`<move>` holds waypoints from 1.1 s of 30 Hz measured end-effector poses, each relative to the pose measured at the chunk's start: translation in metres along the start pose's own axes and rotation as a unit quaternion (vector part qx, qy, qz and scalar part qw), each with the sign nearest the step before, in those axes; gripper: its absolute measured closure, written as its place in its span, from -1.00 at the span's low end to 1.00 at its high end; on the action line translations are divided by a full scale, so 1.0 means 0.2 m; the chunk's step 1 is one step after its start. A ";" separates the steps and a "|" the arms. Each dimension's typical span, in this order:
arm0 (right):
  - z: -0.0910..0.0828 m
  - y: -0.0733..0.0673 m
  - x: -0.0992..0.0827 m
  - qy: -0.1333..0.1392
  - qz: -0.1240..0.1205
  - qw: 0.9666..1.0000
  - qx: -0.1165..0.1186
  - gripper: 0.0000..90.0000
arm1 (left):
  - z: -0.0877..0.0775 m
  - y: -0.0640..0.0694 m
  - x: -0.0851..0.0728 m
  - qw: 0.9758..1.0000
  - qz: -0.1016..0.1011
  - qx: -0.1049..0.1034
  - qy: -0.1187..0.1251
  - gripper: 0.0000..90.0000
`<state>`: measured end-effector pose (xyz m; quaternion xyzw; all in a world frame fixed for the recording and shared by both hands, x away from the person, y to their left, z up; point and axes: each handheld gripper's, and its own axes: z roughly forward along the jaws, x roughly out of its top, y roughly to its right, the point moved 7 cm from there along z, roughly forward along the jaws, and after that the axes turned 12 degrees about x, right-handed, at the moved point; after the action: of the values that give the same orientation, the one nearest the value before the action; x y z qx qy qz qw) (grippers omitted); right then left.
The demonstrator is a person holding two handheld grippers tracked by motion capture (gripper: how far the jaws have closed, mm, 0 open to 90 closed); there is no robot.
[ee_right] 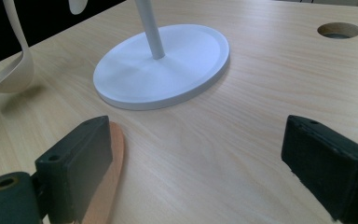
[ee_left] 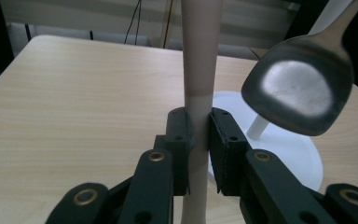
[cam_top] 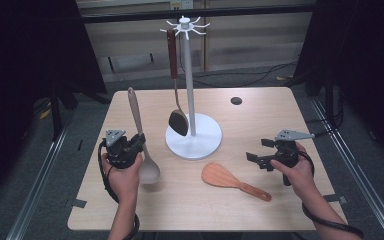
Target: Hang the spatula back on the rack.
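A light wood-grain counter (cam_top: 260, 107) stands in a dark work area; a round cable hole (cam_top: 236, 100) is cut near its far edge. At the centre of the counter stands a white utensil stand (cam_top: 193, 135) with a round base, an upright post and hook arms at the top. A metal spatula (cam_top: 177, 121) with a dark red-brown handle hangs from one hook, its blade just above the base.

The left gripper (cam_top: 130, 146) is held by the left hand (cam_top: 125, 175) near the left front of the counter. Its jaws are clamped on the handle of a beige ladle (cam_top: 142, 137). The ladle is near upright, handle end up and bowl down, just left of the stand base.

The right gripper (cam_top: 260, 152) is held by the right hand (cam_top: 297, 170) at the right front. Its jaws stand wide apart with nothing between them. A wooden rice paddle (cam_top: 232, 181) lies flat on the counter between the two hands, just left of the right gripper.
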<state>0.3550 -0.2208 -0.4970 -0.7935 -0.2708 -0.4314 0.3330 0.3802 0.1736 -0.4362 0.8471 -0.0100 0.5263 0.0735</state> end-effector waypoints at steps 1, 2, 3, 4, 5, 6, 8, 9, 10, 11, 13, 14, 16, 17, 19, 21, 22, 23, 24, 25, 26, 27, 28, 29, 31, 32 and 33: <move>0.00 0.00 0.00 0.000 -0.001 1.000 0.001 -0.84 | -0.01 0.01 0.01 1.000 0.002 -0.002 0.007 0.75; 0.00 0.00 0.00 0.000 -0.001 1.000 0.001 -0.84 | -0.01 0.01 0.02 1.000 0.004 -0.001 0.012 0.75; 0.00 0.00 0.00 0.000 -0.002 1.000 0.001 -0.84 | -0.02 0.02 0.03 1.000 0.004 -0.003 0.020 0.75; 0.00 0.00 0.00 0.000 -0.002 1.000 0.001 -0.85 | -0.03 0.03 0.03 1.000 0.009 -0.006 0.027 0.75; 0.00 0.00 0.00 0.000 -0.002 1.000 0.003 -0.85 | -0.04 0.04 0.04 0.999 0.011 -0.009 0.034 0.75; 0.00 0.00 0.00 0.000 -0.001 1.000 0.002 -0.85 | -0.04 0.05 0.05 0.999 0.015 -0.009 0.044 0.75; 0.00 0.00 0.00 0.000 -0.002 1.000 0.002 -0.85 | -0.06 0.07 0.06 0.998 0.023 -0.007 0.053 0.75; 0.00 0.00 0.00 0.001 -0.002 1.000 0.002 -0.85 | -0.06 0.07 0.07 0.998 0.024 -0.009 0.056 0.75; 0.00 0.00 0.00 0.001 -0.003 1.000 0.002 -0.85 | -0.06 0.08 0.07 0.998 0.021 -0.014 0.061 0.75; 0.00 0.00 0.00 0.001 0.000 1.000 0.003 -0.85 | -0.07 0.08 0.08 0.998 0.020 -0.011 0.064 0.75; 0.00 0.00 0.00 0.002 0.000 1.000 0.002 -0.85 | -0.08 0.09 0.09 0.997 0.016 -0.018 0.074 0.75; 0.00 0.00 0.00 0.001 0.000 1.000 0.002 -0.85 | -0.09 0.09 0.09 0.997 0.014 -0.017 0.077 0.75; 0.00 0.00 0.00 0.001 -0.001 1.000 0.003 -0.85 | -0.10 0.11 0.10 0.996 0.015 -0.023 0.084 0.75; 0.00 0.00 -0.01 0.000 0.000 1.000 0.003 -0.85 | -0.11 0.12 0.10 0.996 0.017 -0.026 0.087 0.75; 0.00 0.00 -0.01 0.000 0.002 1.000 0.004 -0.85 | -0.13 0.14 0.12 0.995 0.016 -0.028 0.096 0.75; 0.00 0.00 -0.01 0.000 -0.001 1.000 0.005 -0.86 | -0.15 0.16 0.13 0.994 0.020 -0.031 0.107 0.75; 0.00 0.00 -0.01 0.000 -0.002 1.000 0.002 -0.86 | -0.16 0.17 0.14 0.993 0.018 -0.032 0.112 0.75; 0.01 0.00 0.00 0.001 -0.003 1.000 0.001 -0.86 | -0.17 0.17 0.15 0.992 0.021 -0.035 0.117 0.75; 0.01 0.00 0.00 0.003 -0.002 1.000 0.001 -0.86 | -0.18 0.19 0.16 0.992 0.015 -0.039 0.122 0.75; 0.01 -0.01 0.00 0.002 -0.001 1.000 0.002 -0.86 | -0.19 0.19 0.17 0.991 0.019 -0.040 0.126 0.75; 0.01 -0.01 -0.01 0.000 -0.003 1.000 0.004 -0.86 | -0.20 0.21 0.18 0.990 0.022 -0.042 0.130 0.75; 0.01 -0.01 -0.01 -0.001 -0.002 1.000 0.002 -0.86 | -0.21 0.22 0.19 0.990 0.024 -0.041 0.134 0.75; 0.00 0.00 -0.01 0.000 -0.001 1.000 0.003 -0.86 | -0.21 0.23 0.20 0.989 0.024 -0.043 0.136 0.75; 0.00 0.00 -0.01 0.000 0.000 1.000 0.003 -0.86 | -0.22 0.24 0.21 0.989 0.024 -0.049 0.140 0.75; 0.00 0.00 -0.01 0.000 -0.002 1.000 0.002 -0.86 | -0.24 0.26 0.22 0.987 0.029 -0.049 0.148 0.75; 0.00 0.00 -0.01 0.000 0.000 1.000 0.001 -0.85 | -0.24 0.27 0.23 0.987 0.032 -0.046 0.152 0.75; 0.00 0.00 -0.01 0.001 0.000 1.000 0.001 -0.85 | -0.25 0.28 0.24 0.986 0.034 -0.050 0.154 0.75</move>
<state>0.3538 -0.2214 -0.4977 -0.7927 -0.2704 -0.4321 0.3343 0.3515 0.1275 -0.3658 0.7501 -0.0536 0.6517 0.0985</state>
